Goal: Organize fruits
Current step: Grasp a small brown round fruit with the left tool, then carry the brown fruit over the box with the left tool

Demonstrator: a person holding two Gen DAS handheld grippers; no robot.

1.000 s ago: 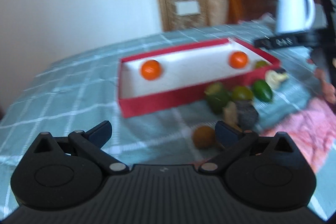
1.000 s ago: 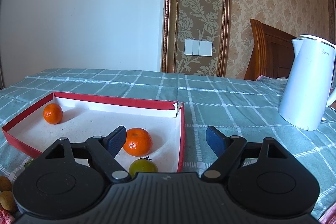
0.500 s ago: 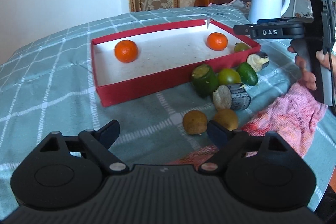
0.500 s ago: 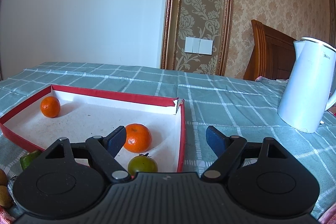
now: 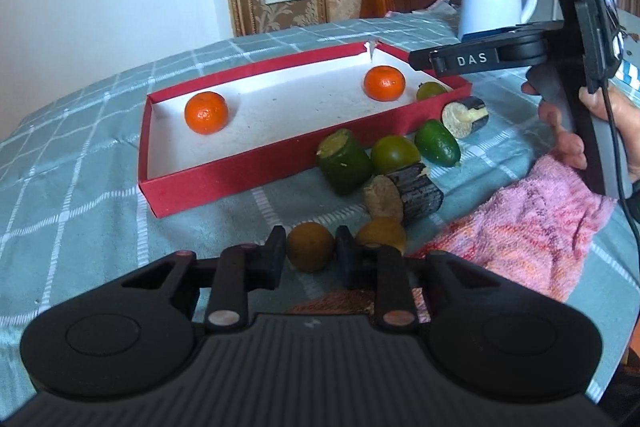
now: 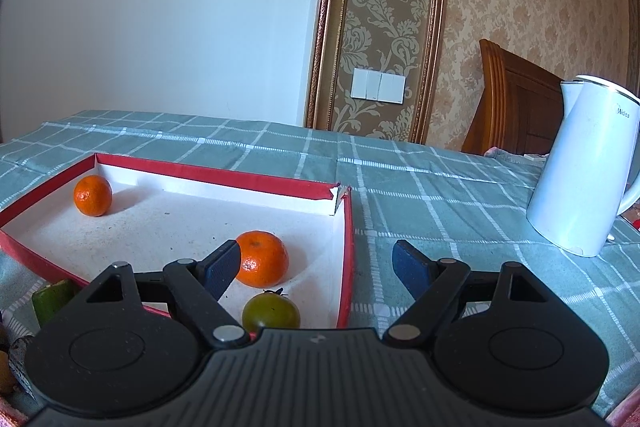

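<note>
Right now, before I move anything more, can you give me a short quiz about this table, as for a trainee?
1. True or false: the left claw is shut on a brown fruit.
2. How many oranges lie inside the red box?
3. Where does the white kettle stand? A) inside the box B) on the tablecloth, outside the box C) on the pink towel

Key: 1 true; 2 two; 3 B.

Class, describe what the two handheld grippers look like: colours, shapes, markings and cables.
Left gripper: black ribbed body, round pivot discs, dark fingers. Right gripper: the same build, blue pads; the left view shows "DAS" in white, a grey handle and a black cable.
</note>
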